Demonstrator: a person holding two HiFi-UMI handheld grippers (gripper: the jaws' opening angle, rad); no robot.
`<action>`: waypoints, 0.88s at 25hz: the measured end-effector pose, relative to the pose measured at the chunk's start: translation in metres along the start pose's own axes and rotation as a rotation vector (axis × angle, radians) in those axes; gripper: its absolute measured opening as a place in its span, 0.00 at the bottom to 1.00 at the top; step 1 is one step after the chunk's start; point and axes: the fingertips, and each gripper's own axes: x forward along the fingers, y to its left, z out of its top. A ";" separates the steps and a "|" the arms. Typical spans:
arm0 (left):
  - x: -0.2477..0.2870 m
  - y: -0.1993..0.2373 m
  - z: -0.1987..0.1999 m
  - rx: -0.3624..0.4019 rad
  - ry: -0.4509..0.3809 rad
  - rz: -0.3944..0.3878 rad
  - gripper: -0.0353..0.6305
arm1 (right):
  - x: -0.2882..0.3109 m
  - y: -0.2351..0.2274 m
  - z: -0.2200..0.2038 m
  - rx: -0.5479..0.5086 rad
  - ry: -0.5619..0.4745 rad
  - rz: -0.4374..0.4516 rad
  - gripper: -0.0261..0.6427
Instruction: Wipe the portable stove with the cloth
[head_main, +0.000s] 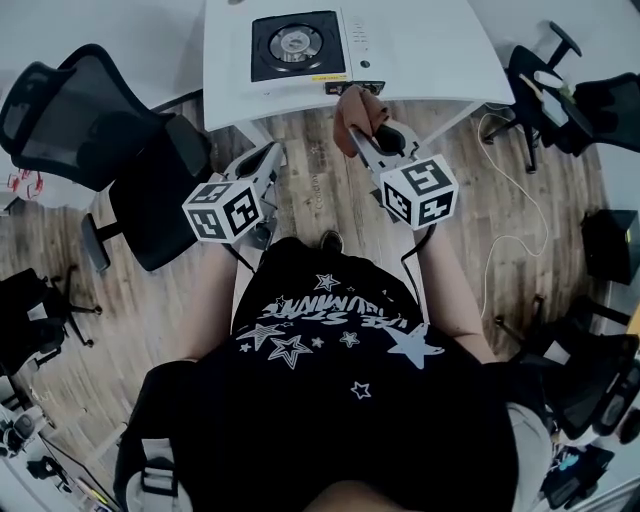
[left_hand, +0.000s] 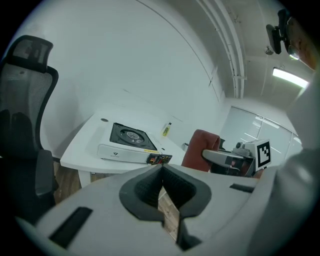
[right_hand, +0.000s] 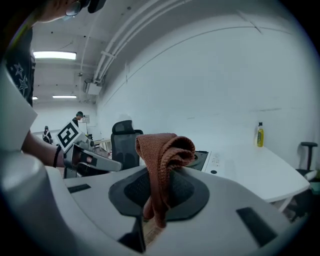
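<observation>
The right gripper is clamped on the brown cloth, which bunches above its jaws just short of the white table. The portable stove sits straight ahead and slightly left, its long side along the table's near edge. The left gripper, jaws together on nothing, hangs lower and further back, so the right is nearer; an office chair stands aside at left, nothing blocking

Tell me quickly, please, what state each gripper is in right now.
Left gripper: closed, holding nothing.
Right gripper: closed on the cloth.
</observation>
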 end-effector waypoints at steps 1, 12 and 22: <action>-0.001 -0.001 -0.001 0.000 -0.001 -0.002 0.06 | 0.000 0.004 -0.001 -0.011 -0.003 0.001 0.13; -0.043 0.008 -0.024 -0.037 0.001 -0.010 0.06 | 0.001 0.058 -0.027 -0.179 0.107 -0.045 0.13; -0.105 0.014 -0.048 -0.045 0.011 -0.021 0.06 | -0.017 0.115 -0.025 -0.261 0.149 -0.095 0.13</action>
